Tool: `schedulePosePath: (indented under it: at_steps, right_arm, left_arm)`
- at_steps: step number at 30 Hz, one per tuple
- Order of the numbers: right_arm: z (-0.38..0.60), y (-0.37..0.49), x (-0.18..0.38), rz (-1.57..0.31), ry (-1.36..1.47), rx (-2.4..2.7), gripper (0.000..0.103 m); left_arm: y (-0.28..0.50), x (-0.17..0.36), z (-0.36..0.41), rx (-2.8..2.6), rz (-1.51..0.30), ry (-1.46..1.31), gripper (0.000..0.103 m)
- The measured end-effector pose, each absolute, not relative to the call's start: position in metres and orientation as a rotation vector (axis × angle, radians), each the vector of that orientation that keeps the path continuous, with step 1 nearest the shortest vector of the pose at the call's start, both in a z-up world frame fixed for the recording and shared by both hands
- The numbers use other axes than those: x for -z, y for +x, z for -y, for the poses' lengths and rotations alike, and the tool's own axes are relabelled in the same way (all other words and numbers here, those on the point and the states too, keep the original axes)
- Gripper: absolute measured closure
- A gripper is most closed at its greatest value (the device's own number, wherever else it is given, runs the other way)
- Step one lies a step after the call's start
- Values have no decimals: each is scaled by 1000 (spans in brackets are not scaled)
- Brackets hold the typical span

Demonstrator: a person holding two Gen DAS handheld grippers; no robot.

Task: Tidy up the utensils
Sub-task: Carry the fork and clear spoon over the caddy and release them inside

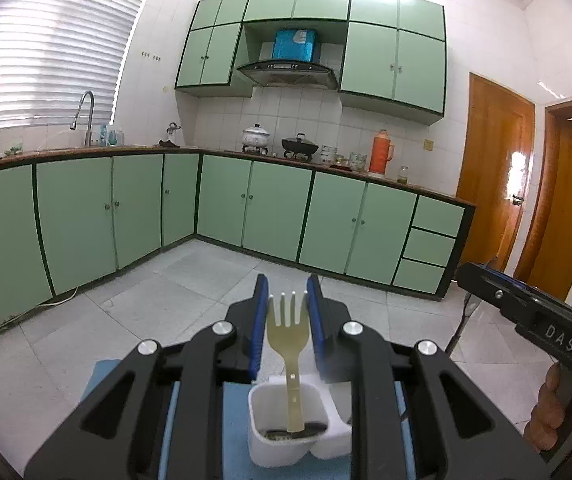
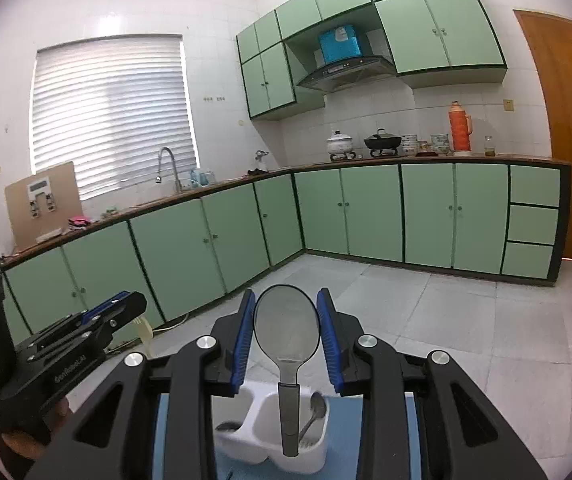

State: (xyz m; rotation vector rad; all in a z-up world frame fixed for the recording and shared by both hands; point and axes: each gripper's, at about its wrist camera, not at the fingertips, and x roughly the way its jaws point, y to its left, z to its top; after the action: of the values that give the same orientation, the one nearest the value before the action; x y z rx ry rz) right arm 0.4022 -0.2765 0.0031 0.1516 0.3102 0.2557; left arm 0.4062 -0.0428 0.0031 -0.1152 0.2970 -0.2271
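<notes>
In the left wrist view my left gripper (image 1: 287, 312) is shut on a pale yellow plastic fork (image 1: 288, 326), tines up, its handle reaching down into a white utensil holder (image 1: 261, 446) on a blue mat (image 1: 233, 432). In the right wrist view my right gripper (image 2: 286, 320) is shut on a large translucent grey spoon (image 2: 287, 330), bowl up, its dark handle hanging over the white holder (image 2: 261, 450). A metal spoon (image 2: 316, 410) stands in that holder's right compartment. The left gripper also shows at the left edge of the right wrist view (image 2: 85, 332).
The right gripper body (image 1: 534, 312) and a hand show at the right of the left wrist view. Green cabinets (image 1: 221, 204), a counter with pots and an orange thermos (image 1: 382, 152), a sink tap (image 1: 85, 116) and wooden doors (image 1: 494, 168) ring a tiled floor.
</notes>
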Motion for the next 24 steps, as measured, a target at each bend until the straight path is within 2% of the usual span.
schedulePosePath:
  at_steps: [8,24]
  right_arm:
    - [267,435,36,-359,156,-244,72]
    - [265,422,88,-424,183,-249,72]
  left_arm:
    - [443,29,59,207,-330,-72,84]
    - [450,83,51,193,-424,-28,84]
